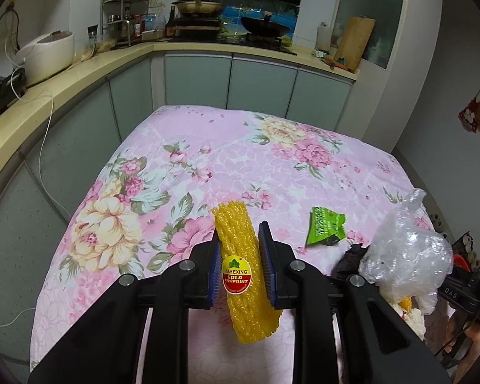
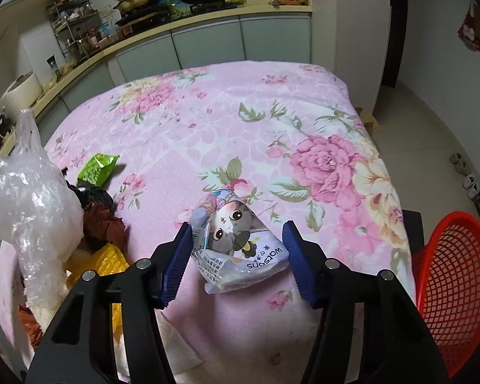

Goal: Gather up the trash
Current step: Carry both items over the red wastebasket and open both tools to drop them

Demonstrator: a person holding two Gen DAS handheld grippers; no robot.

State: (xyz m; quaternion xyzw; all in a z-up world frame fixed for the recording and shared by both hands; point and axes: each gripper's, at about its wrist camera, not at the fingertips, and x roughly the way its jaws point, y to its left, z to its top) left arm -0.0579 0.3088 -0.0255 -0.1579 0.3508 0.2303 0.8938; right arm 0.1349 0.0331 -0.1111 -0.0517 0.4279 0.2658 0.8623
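My left gripper (image 1: 240, 230) is shut on a yellow foam fruit net (image 1: 236, 224) with a red and yellow sticker, held above the flowered tablecloth (image 1: 208, 147). In the right wrist view my right gripper (image 2: 238, 225) has a crumpled tissue pack (image 2: 236, 243) with a cartoon cat on it between its blue pads. The left pad presses its side and the right pad meets its corner. A green wrapper (image 1: 324, 230) (image 2: 97, 169) lies flat on the cloth. A pile with a clear plastic bag (image 1: 406, 249) (image 2: 32, 198) sits between the two grippers.
A red mesh basket (image 2: 454, 288) stands off the table's right edge. Dark and brown scraps (image 2: 102, 220) and another yellow net (image 2: 108, 259) lie in the pile by the clear bag. Kitchen counters (image 1: 80, 73) run along the left and far sides.
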